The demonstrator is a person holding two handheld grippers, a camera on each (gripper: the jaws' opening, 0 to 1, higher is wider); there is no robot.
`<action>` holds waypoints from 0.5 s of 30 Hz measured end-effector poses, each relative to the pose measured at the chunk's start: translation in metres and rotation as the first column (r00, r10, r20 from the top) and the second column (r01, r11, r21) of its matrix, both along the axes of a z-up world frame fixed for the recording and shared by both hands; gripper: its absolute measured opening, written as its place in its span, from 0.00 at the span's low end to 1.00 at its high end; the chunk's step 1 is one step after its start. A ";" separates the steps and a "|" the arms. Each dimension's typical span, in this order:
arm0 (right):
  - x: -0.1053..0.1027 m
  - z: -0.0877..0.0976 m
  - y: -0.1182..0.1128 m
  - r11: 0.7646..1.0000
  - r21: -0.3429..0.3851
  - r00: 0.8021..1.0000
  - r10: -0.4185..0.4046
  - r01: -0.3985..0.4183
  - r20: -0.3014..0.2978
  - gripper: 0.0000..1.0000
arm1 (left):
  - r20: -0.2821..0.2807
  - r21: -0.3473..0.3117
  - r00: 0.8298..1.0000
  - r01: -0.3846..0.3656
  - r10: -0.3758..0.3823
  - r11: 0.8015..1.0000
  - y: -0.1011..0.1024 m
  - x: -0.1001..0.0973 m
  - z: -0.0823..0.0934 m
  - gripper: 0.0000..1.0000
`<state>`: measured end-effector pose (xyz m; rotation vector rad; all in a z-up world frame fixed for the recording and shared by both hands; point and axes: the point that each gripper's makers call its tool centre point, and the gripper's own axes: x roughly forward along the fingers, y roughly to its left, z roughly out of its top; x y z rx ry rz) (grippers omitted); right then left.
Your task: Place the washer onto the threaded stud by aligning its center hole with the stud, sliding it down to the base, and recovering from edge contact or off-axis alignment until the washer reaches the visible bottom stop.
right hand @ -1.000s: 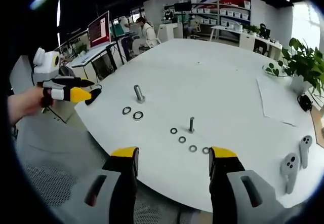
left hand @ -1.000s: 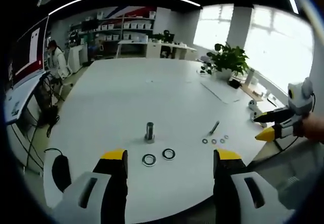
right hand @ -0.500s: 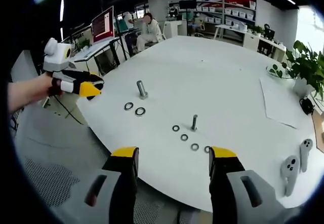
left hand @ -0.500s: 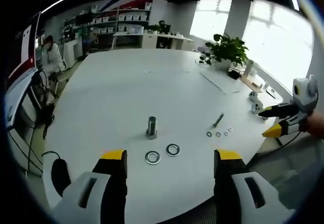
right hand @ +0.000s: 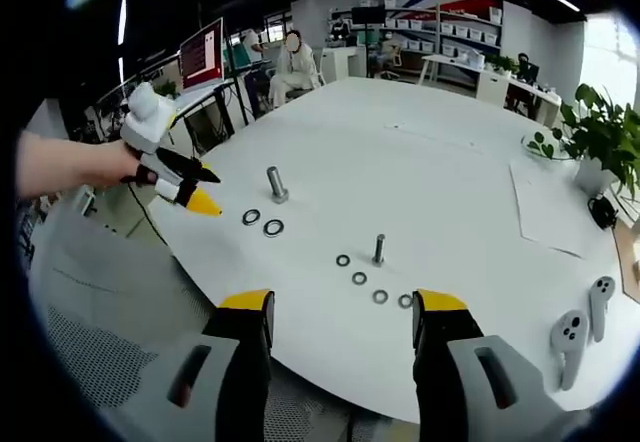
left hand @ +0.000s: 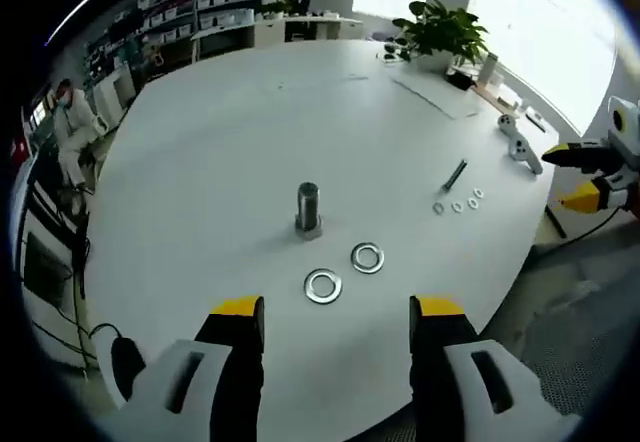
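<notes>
The left tool was open and empty above the table edge. Two washers lay flat just in front of the thick threaded stud, which stood upright. The right tool was open too, near a thin stud with four small washers.

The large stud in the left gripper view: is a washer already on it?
No, both large washers lie flat on the table beside the stud.
</notes>
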<state>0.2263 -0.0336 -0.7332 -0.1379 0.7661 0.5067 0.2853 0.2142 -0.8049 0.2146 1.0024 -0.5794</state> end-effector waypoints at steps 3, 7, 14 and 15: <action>0.000 0.000 -0.001 1.000 -0.004 1.000 -0.002 0.002 0.002 0.58 | -0.034 0.009 0.999 0.031 -0.031 0.999 -0.008 0.003 -0.010 0.55; 0.001 0.001 -0.001 1.000 -0.001 1.000 -0.001 0.001 0.007 0.58 | -0.111 0.042 0.991 0.081 -0.076 0.996 -0.012 0.002 -0.027 0.55; 0.000 -0.001 0.000 1.000 -0.013 1.000 0.010 -0.010 0.005 0.58 | -0.152 0.074 0.984 0.106 -0.094 0.992 -0.017 0.010 -0.045 0.51; 0.000 -0.001 0.000 1.000 -0.016 1.000 0.012 -0.012 0.005 0.58 | -0.168 0.083 0.981 0.109 -0.094 0.991 -0.016 0.010 -0.048 0.50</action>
